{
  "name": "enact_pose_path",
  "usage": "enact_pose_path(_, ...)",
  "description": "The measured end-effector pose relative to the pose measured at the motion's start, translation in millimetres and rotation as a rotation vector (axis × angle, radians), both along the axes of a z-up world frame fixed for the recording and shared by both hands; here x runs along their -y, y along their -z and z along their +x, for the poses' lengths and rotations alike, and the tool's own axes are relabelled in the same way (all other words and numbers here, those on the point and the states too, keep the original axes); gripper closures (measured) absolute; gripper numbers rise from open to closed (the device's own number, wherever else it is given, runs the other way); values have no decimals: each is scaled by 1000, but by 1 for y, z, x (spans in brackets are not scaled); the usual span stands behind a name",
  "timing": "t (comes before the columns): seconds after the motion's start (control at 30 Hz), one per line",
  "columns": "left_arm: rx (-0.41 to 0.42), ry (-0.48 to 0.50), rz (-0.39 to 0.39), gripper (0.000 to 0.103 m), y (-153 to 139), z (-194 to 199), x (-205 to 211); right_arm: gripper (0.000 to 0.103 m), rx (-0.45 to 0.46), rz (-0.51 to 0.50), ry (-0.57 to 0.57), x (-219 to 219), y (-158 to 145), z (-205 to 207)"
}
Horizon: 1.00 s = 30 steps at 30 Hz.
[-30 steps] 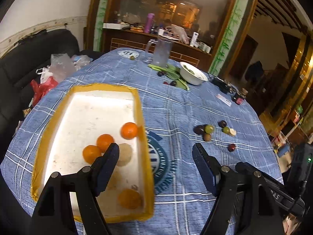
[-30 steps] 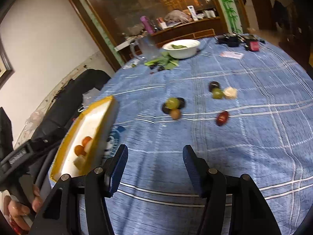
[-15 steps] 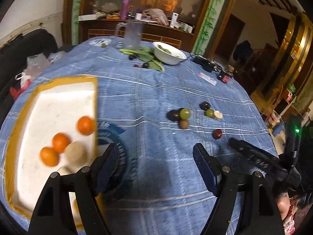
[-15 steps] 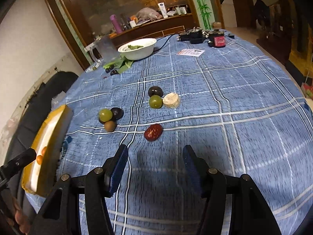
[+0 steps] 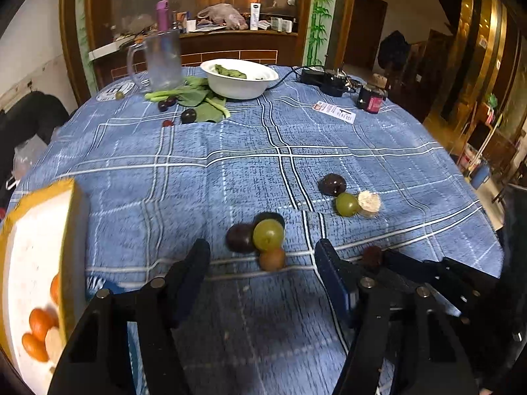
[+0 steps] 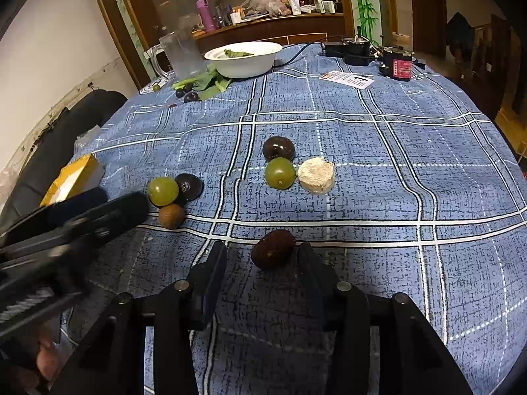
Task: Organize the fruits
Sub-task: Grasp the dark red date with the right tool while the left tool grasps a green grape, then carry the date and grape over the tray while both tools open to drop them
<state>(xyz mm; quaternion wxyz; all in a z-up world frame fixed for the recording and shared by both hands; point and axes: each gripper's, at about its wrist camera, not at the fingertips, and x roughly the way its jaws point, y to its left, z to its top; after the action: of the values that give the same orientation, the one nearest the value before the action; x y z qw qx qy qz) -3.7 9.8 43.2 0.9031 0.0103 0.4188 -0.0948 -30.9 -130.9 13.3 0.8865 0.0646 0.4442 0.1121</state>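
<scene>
We see a blue tablecloth (image 6: 378, 151) checked with white and dark lines, bearing green grapes (image 6: 162, 191), dark purple plums (image 6: 278, 148) and a reddish-brown fruit (image 6: 273, 249). At nine o'clock, our yellow-rimmed white tray (image 5: 70, 197) holds orange fruits (image 5: 40, 324). At twelve sits a white bowl (image 6: 245, 64).

The room is dim and warm-toned, lit mainly by ceiling lamps glowing behind the glass cabinet (image 5: 210, 16) beyond the table. The blue tablecloth (image 6: 378, 197) looks evenly lit, with soft dark shadows pooling under the near fingers of each gripper. Fisheye distortion bends the table edge and blackens the corners. The yellow tray (image 5: 36, 263) and the left gripper (image 6: 66, 223) crossing the right view are motion-blurred.
</scene>
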Motion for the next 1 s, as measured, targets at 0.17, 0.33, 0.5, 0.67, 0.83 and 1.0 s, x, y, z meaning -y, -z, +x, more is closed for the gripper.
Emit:
enact_pose_path(0.17, 4, 4, 49, 52, 10, 18, 7, 62, 16, -25, -4, -2, 1, 1)
enact_pose_path(0.33, 10, 18, 116, 74, 18, 19, 16, 72, 20, -15, -1, 1, 1, 0)
enact_pose_path(0.5, 17, 12, 88, 82, 11, 10, 12, 74, 19, 29, 3, 6, 1, 0)
enact_pose_path(0.67, 31, -7, 3, 82, -6, -9, -4, 74, 35, 149, 13, 21, -5, -4)
enact_pose_path(0.83, 62, -18, -66, 81, -27, -33, -21, 74, 39, 297, 35, 40, -13, -13)
enact_pose_path(1.0, 112, -43, -120, 81, -45, -60, -46, 74, 44, 372, 45, 50, -25, -27)
